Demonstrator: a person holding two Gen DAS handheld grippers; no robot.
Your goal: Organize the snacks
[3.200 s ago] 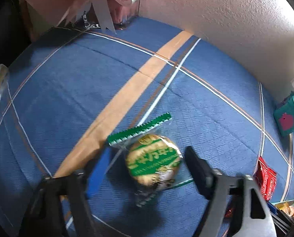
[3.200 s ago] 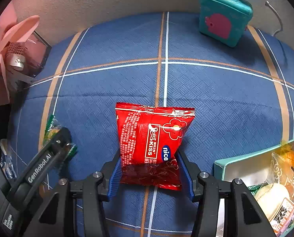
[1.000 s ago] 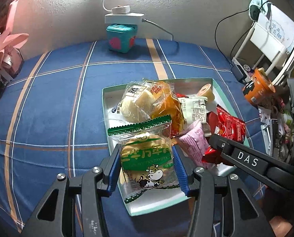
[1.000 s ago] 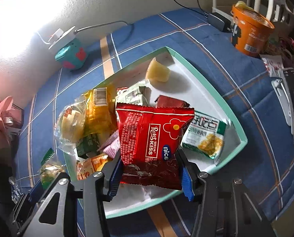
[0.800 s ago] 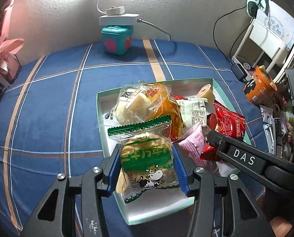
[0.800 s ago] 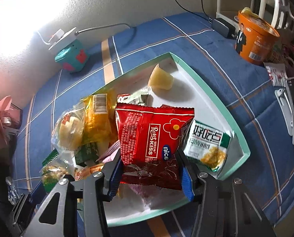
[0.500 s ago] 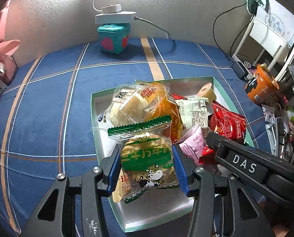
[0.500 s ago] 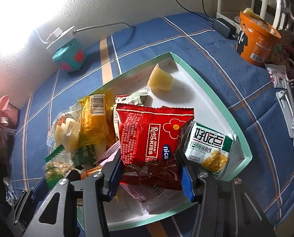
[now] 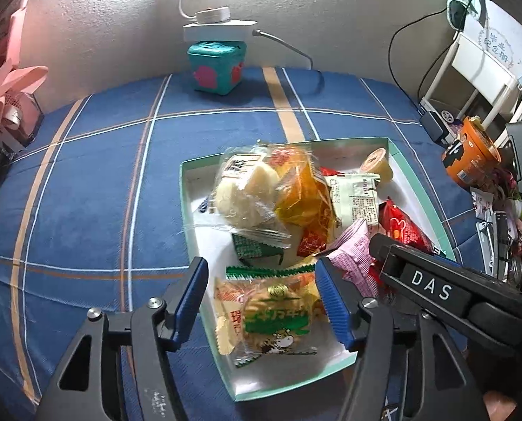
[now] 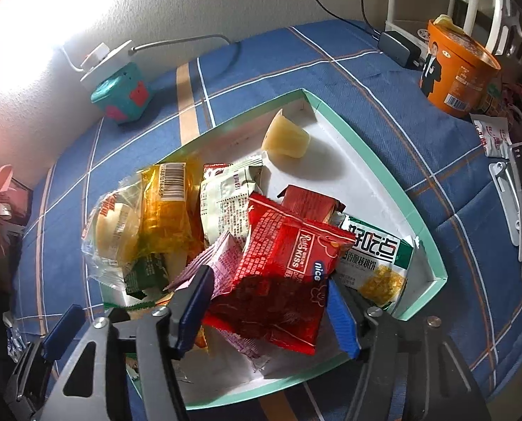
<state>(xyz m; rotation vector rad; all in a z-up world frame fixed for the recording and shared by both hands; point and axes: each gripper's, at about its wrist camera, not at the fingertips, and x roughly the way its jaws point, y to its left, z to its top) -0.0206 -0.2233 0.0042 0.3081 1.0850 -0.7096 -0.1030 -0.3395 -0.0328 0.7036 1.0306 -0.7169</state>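
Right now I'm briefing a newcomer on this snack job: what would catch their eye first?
The mint-rimmed tray on the blue plaid cloth, heaped with snack packets. The red packet lies tilted on the pile between the right gripper's just-opened jaws. The green cake packet lies at the tray's near end below the left gripper, also just opened.

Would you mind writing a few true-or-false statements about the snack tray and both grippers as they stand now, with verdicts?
1. The left gripper stands open, the green cake packet lying loose between its pads. True; its jaws have just been opening.
2. The red snack bag lies on the blue cloth outside the tray. False; it rests inside the tray, on other packets.
3. An orange noodle cup stands outside the tray. True.
4. The right gripper clamps a yellow jelly cup. False; the jelly cup lies apart, near the tray's far corner.
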